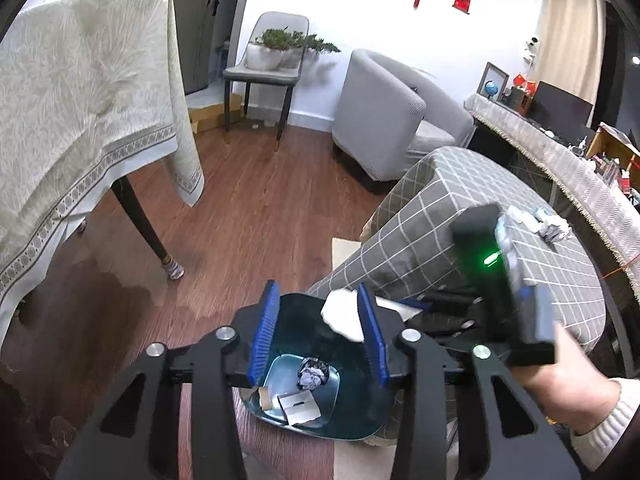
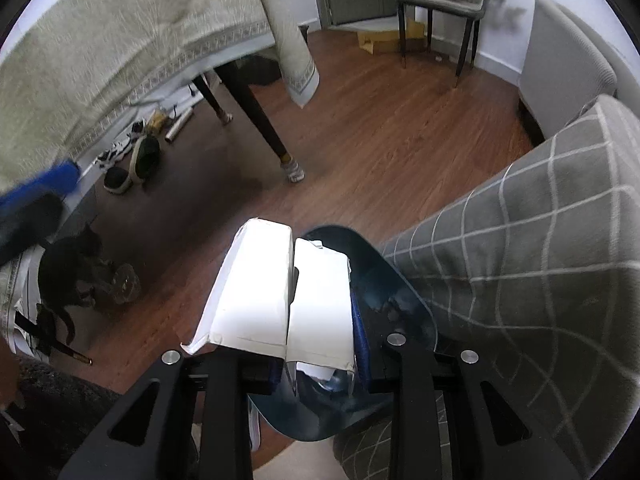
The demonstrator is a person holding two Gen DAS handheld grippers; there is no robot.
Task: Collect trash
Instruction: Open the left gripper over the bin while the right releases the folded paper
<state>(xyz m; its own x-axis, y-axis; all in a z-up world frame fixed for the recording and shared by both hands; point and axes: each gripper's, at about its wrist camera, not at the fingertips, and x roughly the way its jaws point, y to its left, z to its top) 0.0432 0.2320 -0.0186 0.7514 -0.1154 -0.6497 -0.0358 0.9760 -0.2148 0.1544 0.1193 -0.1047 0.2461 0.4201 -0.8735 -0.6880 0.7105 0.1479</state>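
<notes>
On my far left stands the table draped in a pale patterned cloth [image 1: 80, 120], its dark leg [image 1: 140, 224] down on the wooden floor [image 1: 256, 208]. My left gripper [image 1: 320, 336] hangs over the dark teal trash bin [image 1: 360, 420]; its blue pads [image 1: 264, 332] stand apart with nothing pinched between them. At the bottom of the bin I can see a crumpled paper wad [image 1: 314, 374] and a flat white card [image 1: 300, 406]. Just right of that, my right gripper [image 2: 320, 344] holds a torn white cardboard box [image 2: 280, 296] over the bin's rim [image 2: 400, 280], the jaws pressed in on the box; in the left view its white corner [image 1: 344, 314] shows beside my right pad. Further right is the low table with the grey checked cover [image 1: 440, 216], bearing more crumpled trash [image 1: 554, 226] near its far edge. My hand [image 1: 568, 376] grips the right tool at the far right.
</notes>
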